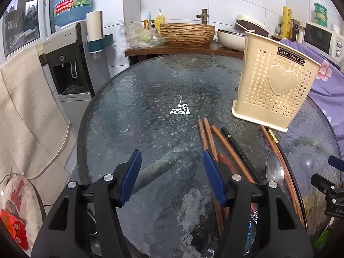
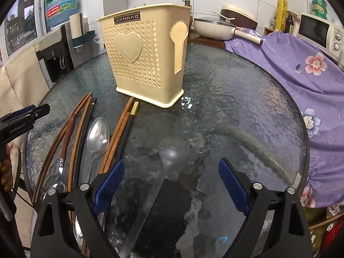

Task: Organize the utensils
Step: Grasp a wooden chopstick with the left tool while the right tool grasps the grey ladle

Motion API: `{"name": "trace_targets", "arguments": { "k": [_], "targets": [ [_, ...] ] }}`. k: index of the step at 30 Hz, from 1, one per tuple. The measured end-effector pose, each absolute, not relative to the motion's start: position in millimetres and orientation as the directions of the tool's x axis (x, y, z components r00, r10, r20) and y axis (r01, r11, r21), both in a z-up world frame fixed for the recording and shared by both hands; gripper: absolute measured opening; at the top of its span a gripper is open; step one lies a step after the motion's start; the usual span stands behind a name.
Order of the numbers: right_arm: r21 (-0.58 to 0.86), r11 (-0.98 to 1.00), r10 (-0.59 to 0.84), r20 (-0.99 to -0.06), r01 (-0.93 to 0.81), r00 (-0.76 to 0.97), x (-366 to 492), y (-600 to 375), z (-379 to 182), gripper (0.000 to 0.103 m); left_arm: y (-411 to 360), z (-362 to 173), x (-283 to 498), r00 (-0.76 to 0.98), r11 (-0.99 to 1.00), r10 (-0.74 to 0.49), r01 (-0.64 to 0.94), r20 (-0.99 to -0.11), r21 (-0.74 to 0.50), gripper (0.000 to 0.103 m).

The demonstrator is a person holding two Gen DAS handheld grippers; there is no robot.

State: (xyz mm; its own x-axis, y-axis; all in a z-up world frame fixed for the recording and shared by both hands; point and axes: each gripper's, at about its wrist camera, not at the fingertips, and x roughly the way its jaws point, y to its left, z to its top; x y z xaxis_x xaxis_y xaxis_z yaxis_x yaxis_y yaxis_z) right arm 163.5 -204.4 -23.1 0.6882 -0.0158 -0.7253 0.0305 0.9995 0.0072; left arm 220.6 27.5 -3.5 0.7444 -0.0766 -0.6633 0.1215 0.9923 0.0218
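Note:
A cream perforated utensil holder [image 1: 276, 88] [image 2: 146, 58] stands upright on the round glass table [image 1: 150, 99] [image 2: 236, 99]. Several brown and black chopsticks [image 1: 207, 137] [image 2: 119, 129] lie flat in front of it, with a metal spoon [image 1: 274, 169] [image 2: 97, 137], a wooden-handled utensil [image 2: 67, 133] and a clear plastic spoon [image 2: 172, 150] [image 1: 307, 161]. My left gripper [image 1: 172, 172] is open and empty, left of the chopsticks. My right gripper [image 2: 172, 185] is open above the clear spoon's handle, not touching it.
A purple floral cloth [image 2: 301, 68] covers something at the table's right. A water dispenser [image 1: 68, 68] stands at the left. Behind the table a counter holds a woven basin [image 1: 187, 33], a pan [image 2: 212, 29] and a microwave [image 2: 320, 34].

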Motion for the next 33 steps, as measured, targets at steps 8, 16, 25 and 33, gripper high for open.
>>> {"name": "trace_targets", "arguments": {
  "k": [8,16,25,33],
  "targets": [
    [0.042,0.999,0.011,-0.766,0.033,0.643,180.1,-208.9,-33.1,0.066,23.4,-9.7,236.6,0.718,0.989,-0.099,0.148,-0.689,0.011,0.055],
    [0.014,1.0,-0.005,-0.77,0.025,0.638,186.3,-204.1,-36.0,0.059,10.4,-15.9,255.1,0.682,0.982,-0.131,0.191,-0.72,0.002,0.054],
    [0.013,1.0,0.007,-0.775,0.005,0.632,192.1,-201.4,-35.0,0.058,-6.5,-29.5,272.2,0.639,0.973,-0.119,0.229,-0.76,0.04,0.048],
    [0.011,1.0,0.018,-0.779,-0.014,0.627,194.9,-199.4,-34.7,0.058,-7.2,-33.1,279.2,0.615,0.969,-0.12,0.243,-0.779,0.043,0.039]
  ]
}}
